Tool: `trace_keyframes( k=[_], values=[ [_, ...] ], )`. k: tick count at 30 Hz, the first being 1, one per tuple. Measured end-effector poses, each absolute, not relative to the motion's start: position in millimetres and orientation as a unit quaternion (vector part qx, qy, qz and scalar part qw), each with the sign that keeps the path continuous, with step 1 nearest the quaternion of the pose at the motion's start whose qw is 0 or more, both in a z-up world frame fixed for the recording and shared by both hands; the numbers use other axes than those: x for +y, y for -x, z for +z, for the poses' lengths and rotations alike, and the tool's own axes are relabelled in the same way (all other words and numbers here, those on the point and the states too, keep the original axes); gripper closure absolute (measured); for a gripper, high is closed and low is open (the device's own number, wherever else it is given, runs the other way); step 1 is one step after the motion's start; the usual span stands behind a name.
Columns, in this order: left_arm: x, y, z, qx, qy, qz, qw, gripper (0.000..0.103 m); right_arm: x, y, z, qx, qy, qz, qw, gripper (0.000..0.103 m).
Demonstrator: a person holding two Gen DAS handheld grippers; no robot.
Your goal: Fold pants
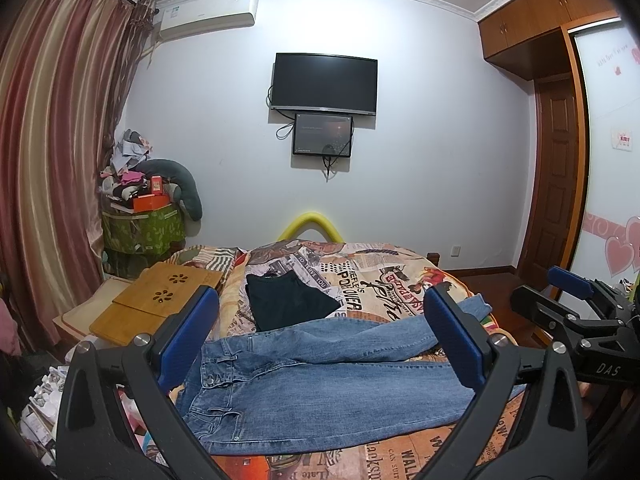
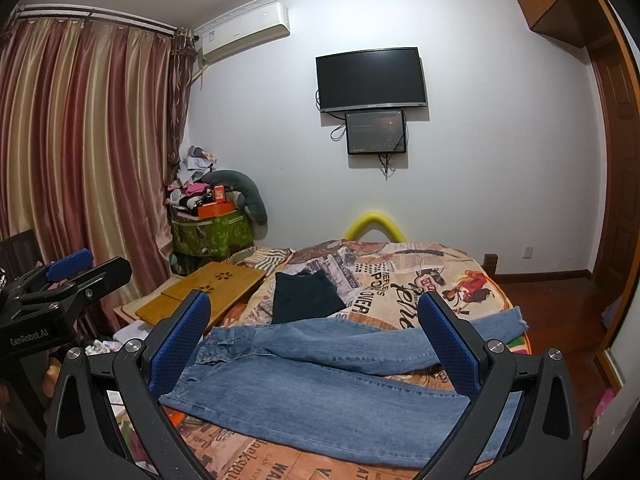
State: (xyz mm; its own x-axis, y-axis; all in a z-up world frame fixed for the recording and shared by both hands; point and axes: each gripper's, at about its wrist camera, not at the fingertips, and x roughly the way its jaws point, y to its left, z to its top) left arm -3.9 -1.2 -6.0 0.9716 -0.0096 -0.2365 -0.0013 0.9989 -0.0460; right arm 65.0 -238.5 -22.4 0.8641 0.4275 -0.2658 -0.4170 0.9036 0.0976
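Denim jeans (image 1: 320,384) lie unfolded ahead of our left gripper (image 1: 320,340) and right gripper (image 2: 316,344), jaws apart, empty; next we grasp waistband and hems.

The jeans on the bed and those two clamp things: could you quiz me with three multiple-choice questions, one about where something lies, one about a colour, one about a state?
1. Where does the black garment lie?
A. On the bed, beyond the jeans
B. On the wooden tray
C. On the floor

2. What colour are the pads on the clamp fingers?
A. Red
B. Blue
C. Yellow

3. How are the jeans right now?
A. Folded into a neat square
B. Hanging from a clamp
C. Spread out on the bed, legs apart

Answers:
1. A: it rests on the printed bedspread just past the jeans.
2. B: blue pads show on the left gripper and the right gripper.
3. C: both legs lie stretched across the bed, and both grippers are open, holding nothing.
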Motion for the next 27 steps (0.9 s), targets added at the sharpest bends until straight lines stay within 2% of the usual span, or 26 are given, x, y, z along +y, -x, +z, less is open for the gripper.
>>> trace_keyframes(
  k=[18, 27],
  values=[
    [-2.9, -0.1, -11.9, 0.127, 0.028, -0.001, 0.991, 0.0, -235.0, -68.3, -24.1, 0.15, -0.019, 0.221, 0.964, 0.0],
    [8.9, -26.1, -20.6, 0.147, 0.039, 0.0, 0.988, 0.0, -231.5, -85.1, -32.5, 0.166, -0.017, 0.219, 0.962, 0.0]
  ],
)
